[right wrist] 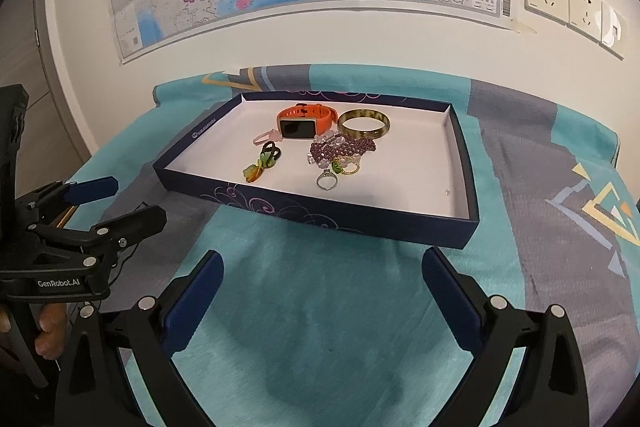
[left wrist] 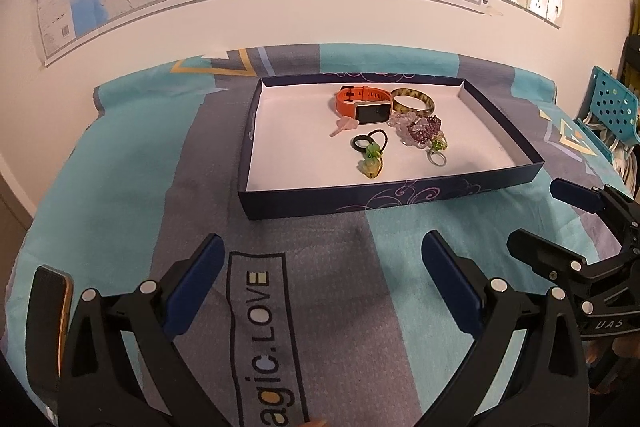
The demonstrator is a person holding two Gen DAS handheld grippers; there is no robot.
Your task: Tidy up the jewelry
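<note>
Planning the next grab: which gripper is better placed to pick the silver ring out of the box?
Probably right. The silver ring lies near the box's front wall, almost straight ahead of the open right gripper. From the left gripper, also open, it sits farther off to the right.

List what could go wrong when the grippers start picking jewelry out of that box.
1. The purple beads, clear beads and rings lie tangled together, so lifting one may drag the others.
2. The silver ring is small and flat against the box floor; wide pads could slip off it.
3. The box sits on a soft blanket, so a downward push could tilt it.
</note>
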